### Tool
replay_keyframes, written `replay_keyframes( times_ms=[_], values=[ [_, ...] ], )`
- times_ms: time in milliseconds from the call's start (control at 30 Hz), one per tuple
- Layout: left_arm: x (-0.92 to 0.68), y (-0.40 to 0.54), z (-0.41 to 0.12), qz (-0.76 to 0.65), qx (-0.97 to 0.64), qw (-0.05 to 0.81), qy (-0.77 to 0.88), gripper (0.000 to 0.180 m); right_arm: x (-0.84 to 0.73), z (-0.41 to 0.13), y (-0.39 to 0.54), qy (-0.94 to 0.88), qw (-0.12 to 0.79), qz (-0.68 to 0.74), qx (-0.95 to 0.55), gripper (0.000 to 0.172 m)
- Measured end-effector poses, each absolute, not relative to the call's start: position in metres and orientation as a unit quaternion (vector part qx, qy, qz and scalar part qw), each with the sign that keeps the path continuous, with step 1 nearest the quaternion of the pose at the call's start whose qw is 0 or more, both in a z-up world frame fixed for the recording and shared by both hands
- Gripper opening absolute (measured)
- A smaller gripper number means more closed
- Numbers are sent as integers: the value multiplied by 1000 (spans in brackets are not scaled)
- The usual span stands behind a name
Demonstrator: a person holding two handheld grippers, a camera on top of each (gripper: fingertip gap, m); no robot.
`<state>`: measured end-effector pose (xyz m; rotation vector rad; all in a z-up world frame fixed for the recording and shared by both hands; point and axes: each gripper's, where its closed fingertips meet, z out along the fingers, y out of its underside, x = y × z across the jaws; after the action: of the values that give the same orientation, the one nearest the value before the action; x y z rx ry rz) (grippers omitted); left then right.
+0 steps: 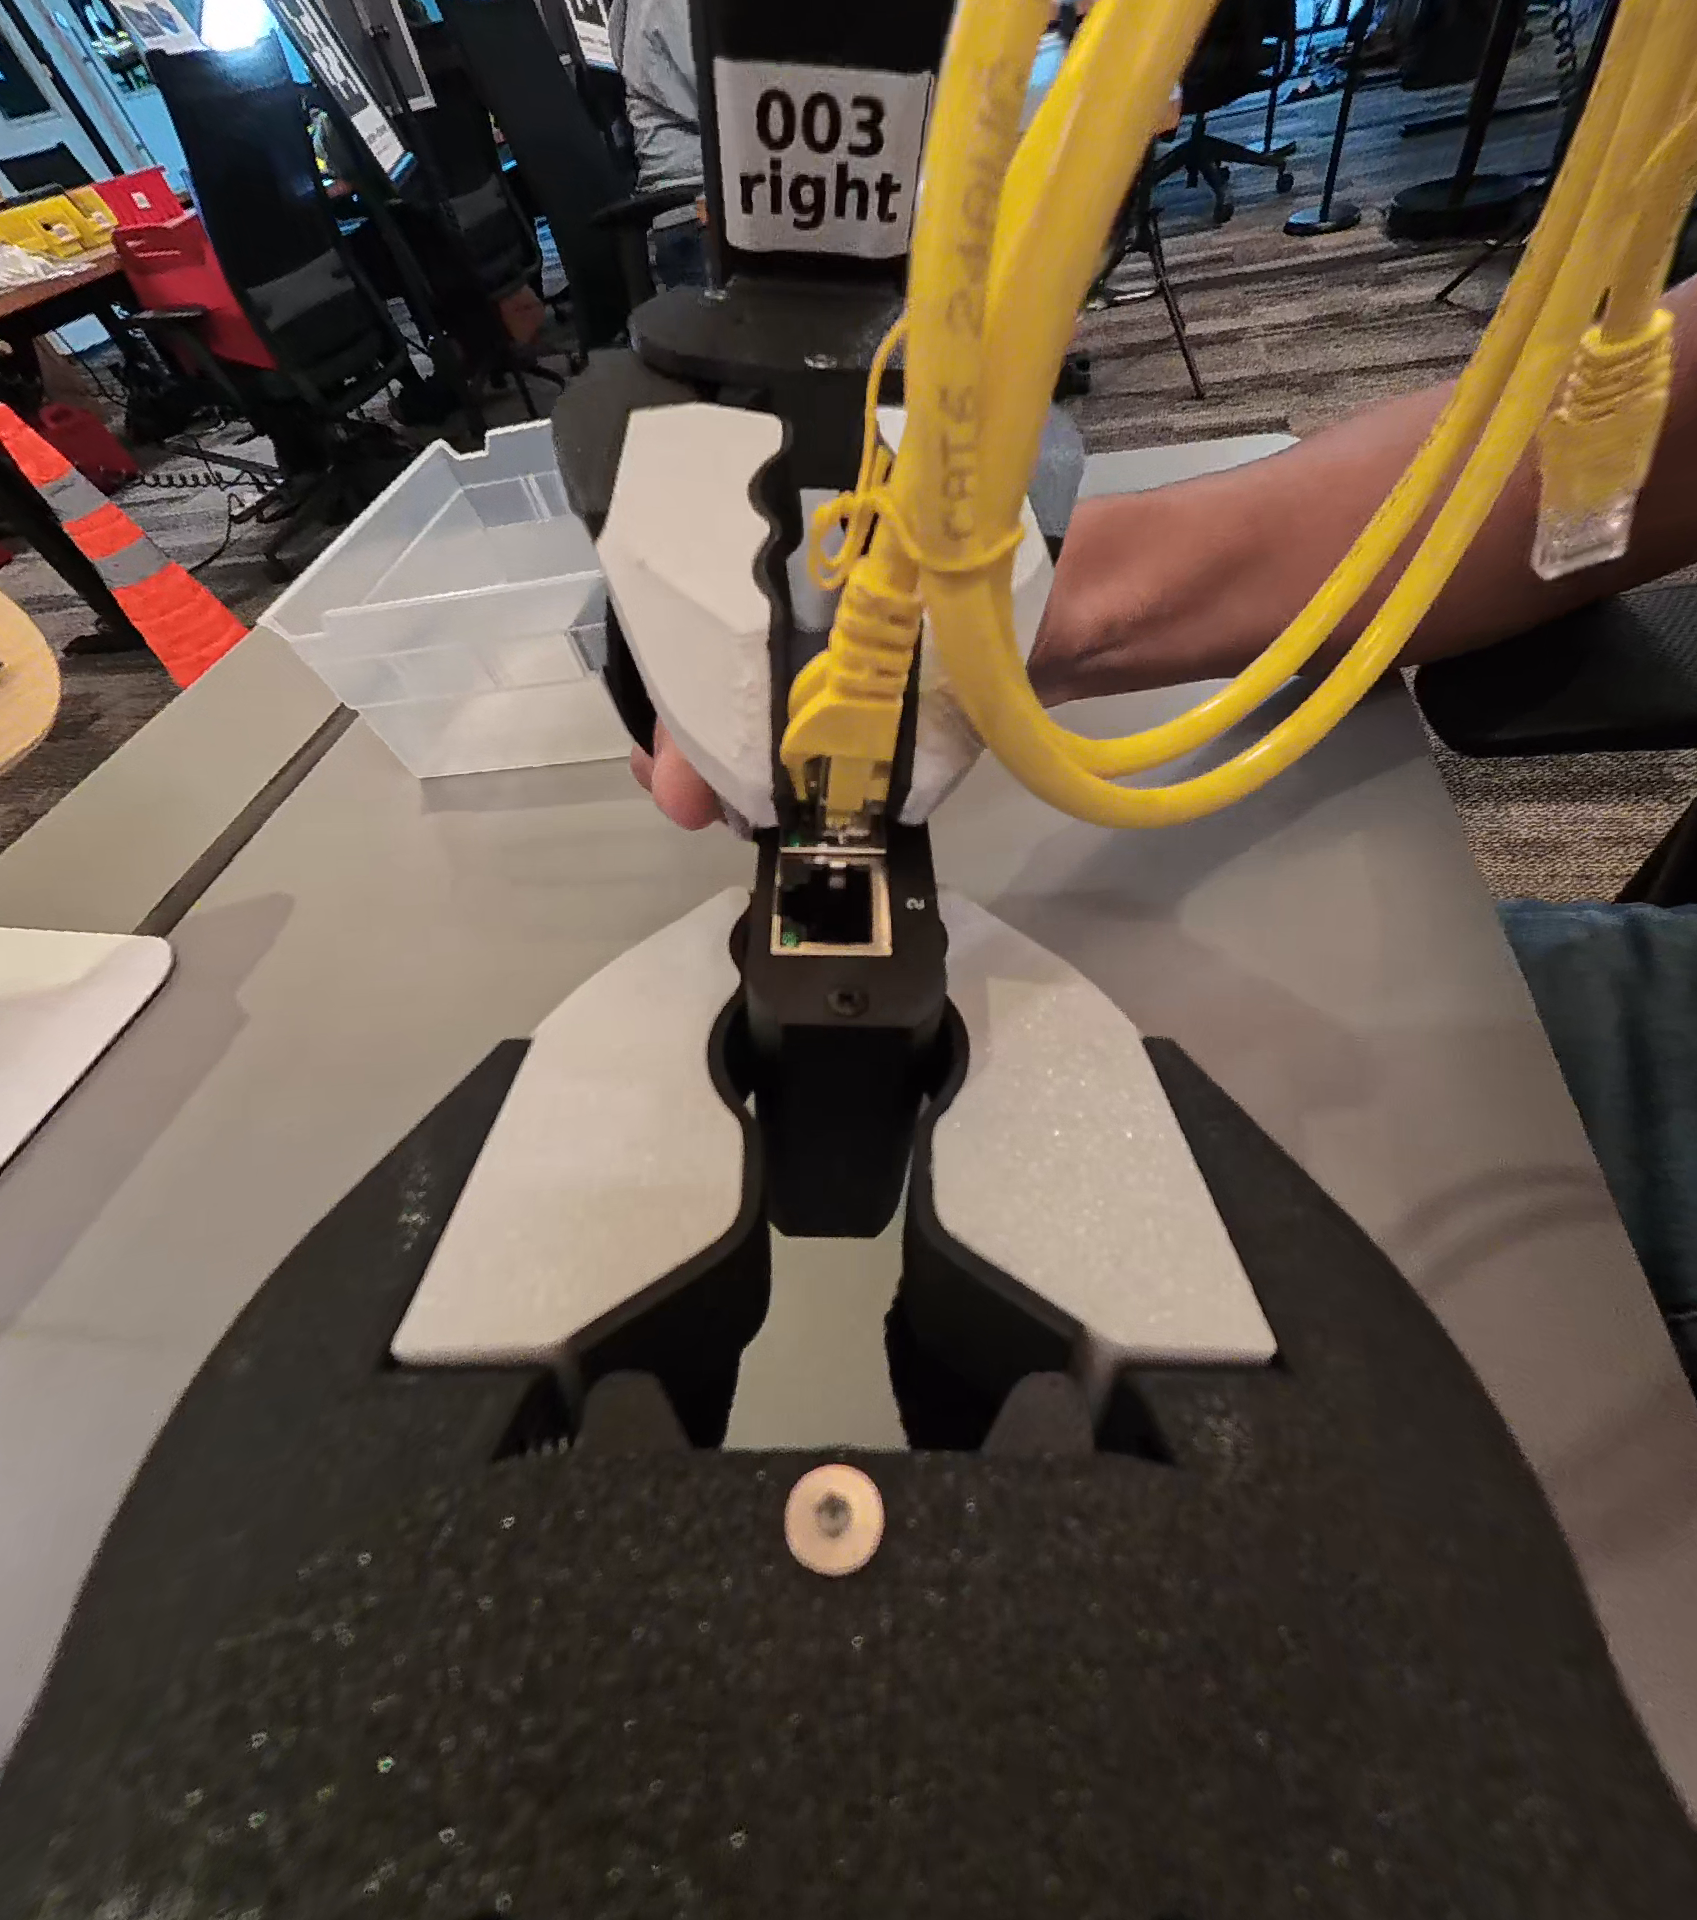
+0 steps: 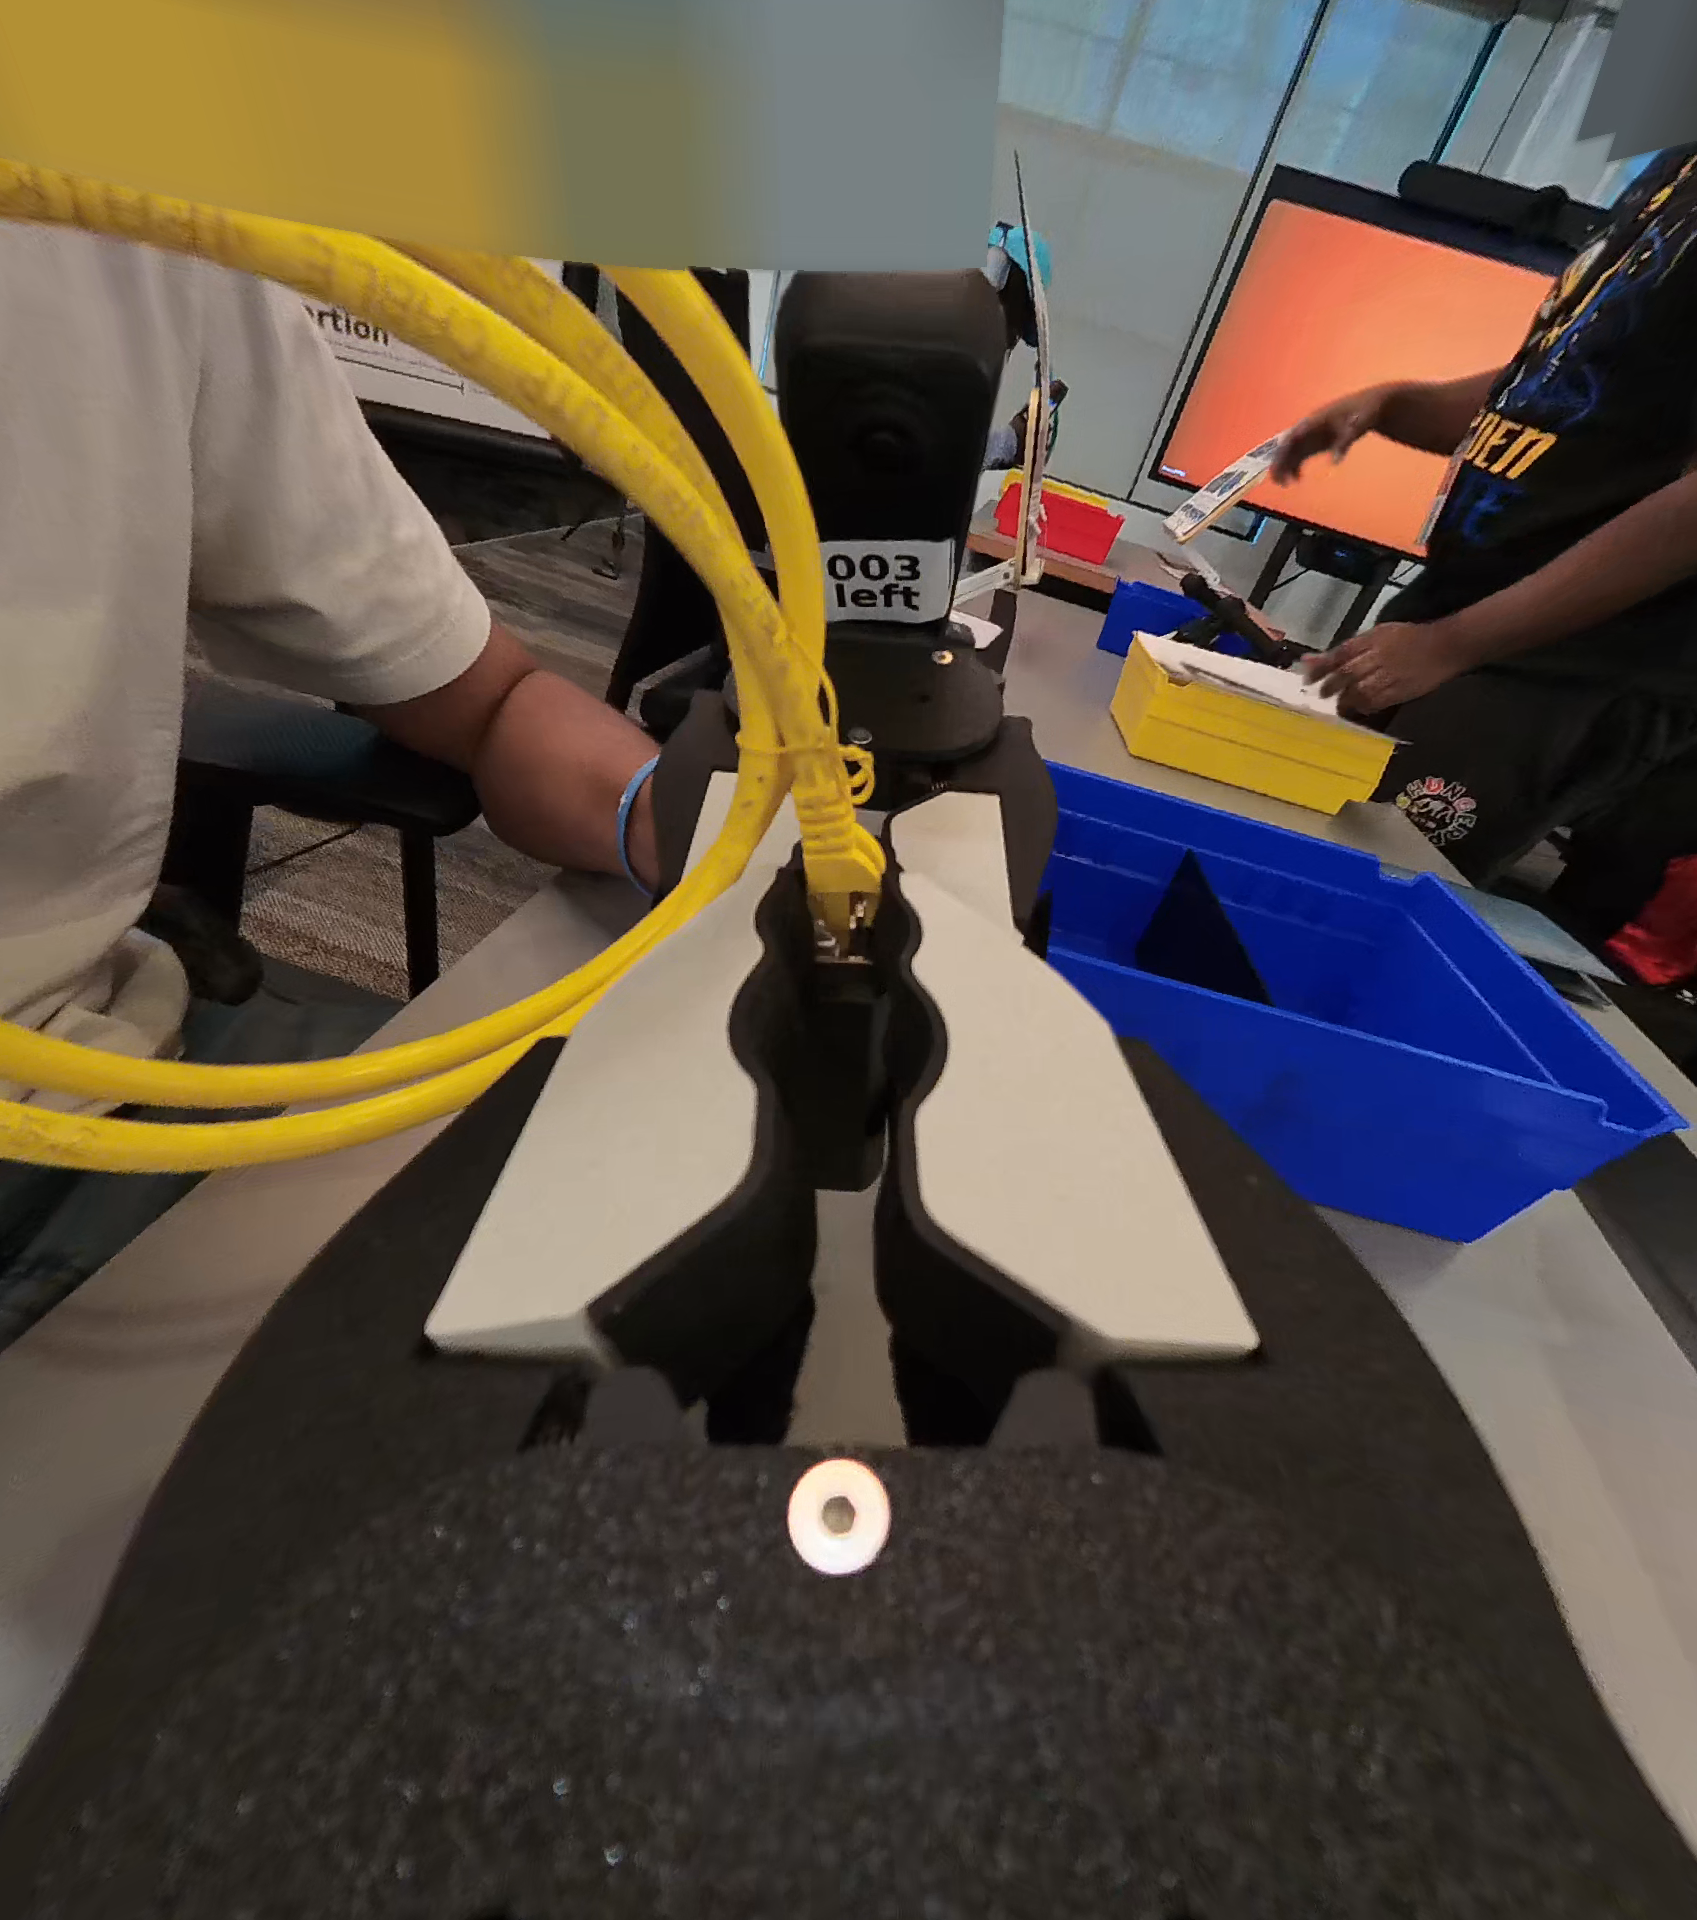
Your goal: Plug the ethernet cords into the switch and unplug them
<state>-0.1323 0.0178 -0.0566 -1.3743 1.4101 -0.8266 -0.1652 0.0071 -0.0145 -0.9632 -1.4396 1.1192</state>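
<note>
a: switch first, nearest the lens. the left hand-held gripper pinches it from both sides, its pale fingers pressed on the black body, holding it up above the grey worktop.

b: and the ports?

a: the port facing the left camera, the empty port, has nothing in it. just past it, the yellow plug of the ethernet cord stands with its tip at the rim of the next port along. i judge it partly seated at most; metal still shows at its tip.

b: who holds the plug?

a: the right hand-held gripper, coming from the far side. its pale fingers are closed on the yellow plug, one on each side. from its own camera the right hand-held gripper shows the same: plug between the tips, switch under it.

b: so how far along?

a: mid-way on one cord, i would say. whether this is a plug going in or coming out, i cannot tell. the cord's other end, a clear-tipped plug, dangles free to the right, so that end is in no port. the near port is unused.

b: anything farther out?

a: a clear plastic bin behind on the left, a blue bin on the other side, then a yellow bin where another person stands.
</note>
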Motion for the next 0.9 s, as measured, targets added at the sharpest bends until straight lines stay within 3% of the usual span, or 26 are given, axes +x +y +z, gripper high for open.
replay_keyframes(
  times_ms=[333, 400, 600, 700, 800, 900],
  values=[
    [-137, 29, -55, -277, -557, 524, 582, 25, -163, -18, 16, -630, 520, 405, -411, 13],
    [-141, 34, -54, -229, -547, 549, 590, 25, -156, -18, 29, -634, 549, 335, -429, 32],
    [-161, 71, -56, 8, -535, 611, 583, 25, -92, 2, 92, -543, 529, 218, -615, 28],
    [-169, 87, -65, 136, -526, 606, 581, 25, -98, 12, 70, -492, 465, 299, -672, 37],
    [-170, 92, -72, 215, -508, 596, 584, 25, -126, -11, 52, -463, 424, 312, -713, 36],
    [-170, 93, -73, 257, -497, 590, 582, 25, -141, -41, 55, -468, 432, 238, -733, 27]
  ],
)
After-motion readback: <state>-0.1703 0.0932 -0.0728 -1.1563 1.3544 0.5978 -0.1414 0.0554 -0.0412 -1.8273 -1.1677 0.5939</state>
